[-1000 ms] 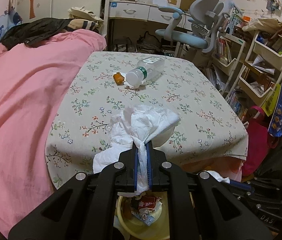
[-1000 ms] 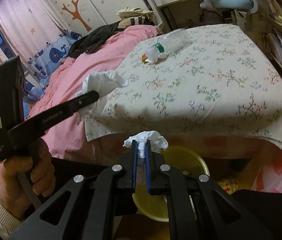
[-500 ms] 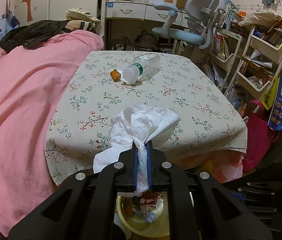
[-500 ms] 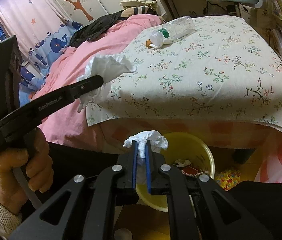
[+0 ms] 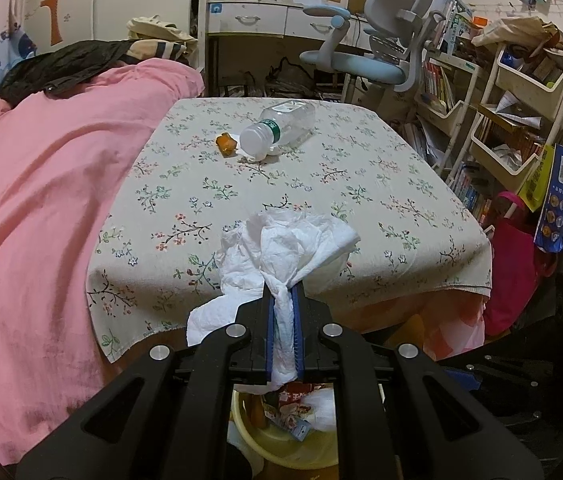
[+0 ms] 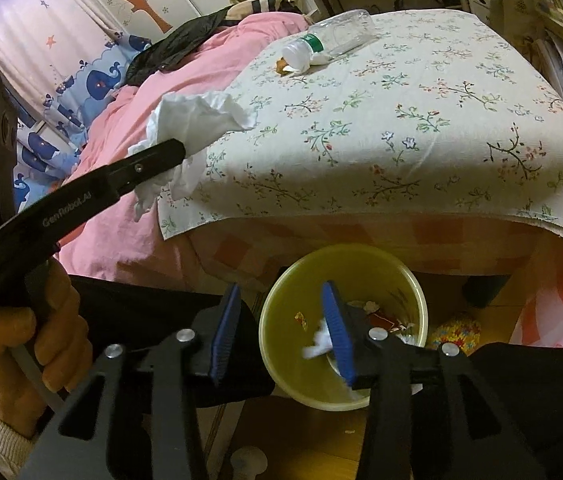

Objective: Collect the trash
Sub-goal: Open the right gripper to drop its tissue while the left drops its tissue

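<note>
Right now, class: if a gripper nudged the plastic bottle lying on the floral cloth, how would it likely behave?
The plastic bottle looks clear and empty, so probably light. It lies on its side, so a nudge across its length may roll it. Its thin walls might dent under a firm squeeze.

Crumpled tissue (image 5: 289, 248) and trash bin (image 6: 281, 344).
White tissue bunched above the table edge; a small white wad (image 6: 319, 342) blurred inside the yellow bin.

Dim warm light, fisheye-warped edges, perhaps slightly soft.
</note>
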Tool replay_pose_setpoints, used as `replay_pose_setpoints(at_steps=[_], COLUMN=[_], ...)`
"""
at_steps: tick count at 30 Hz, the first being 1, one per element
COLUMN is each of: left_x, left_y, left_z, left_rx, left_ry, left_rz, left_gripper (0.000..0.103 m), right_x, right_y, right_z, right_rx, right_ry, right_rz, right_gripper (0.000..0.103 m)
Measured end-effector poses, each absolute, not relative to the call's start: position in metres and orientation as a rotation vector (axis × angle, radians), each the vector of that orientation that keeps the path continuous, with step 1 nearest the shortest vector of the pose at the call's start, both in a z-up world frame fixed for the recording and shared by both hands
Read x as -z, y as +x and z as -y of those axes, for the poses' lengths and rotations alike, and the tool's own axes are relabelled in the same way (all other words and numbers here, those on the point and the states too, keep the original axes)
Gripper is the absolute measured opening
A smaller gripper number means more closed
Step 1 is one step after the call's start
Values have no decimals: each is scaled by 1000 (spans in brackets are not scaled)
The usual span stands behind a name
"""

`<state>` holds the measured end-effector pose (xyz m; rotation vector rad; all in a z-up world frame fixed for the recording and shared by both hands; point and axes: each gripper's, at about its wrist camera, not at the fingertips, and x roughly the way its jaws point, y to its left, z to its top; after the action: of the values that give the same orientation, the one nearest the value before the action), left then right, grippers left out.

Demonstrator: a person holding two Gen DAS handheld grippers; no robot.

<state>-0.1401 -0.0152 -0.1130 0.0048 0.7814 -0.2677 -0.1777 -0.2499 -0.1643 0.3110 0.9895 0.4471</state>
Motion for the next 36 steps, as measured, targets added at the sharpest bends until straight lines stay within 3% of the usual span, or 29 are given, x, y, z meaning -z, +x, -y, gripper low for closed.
replay_pose_setpoints(at_steps=[17,24,36], left_x=[131,142,136], left_y=[-156,-161,-160], left_z=[36,43,36], left_rx=[326,323,260], left_ry=[67,100,91], left_rz=[-848,-890,-847], left_gripper=[8,38,52], right_x=[151,148,148], right_y=[-183,-183,-184], right_z=[277,290,288], right_rx=[-321,-274,-267], right_ry=[397,449,436], right_rz=[-883,-849,-849], right_gripper=[57,64,66])
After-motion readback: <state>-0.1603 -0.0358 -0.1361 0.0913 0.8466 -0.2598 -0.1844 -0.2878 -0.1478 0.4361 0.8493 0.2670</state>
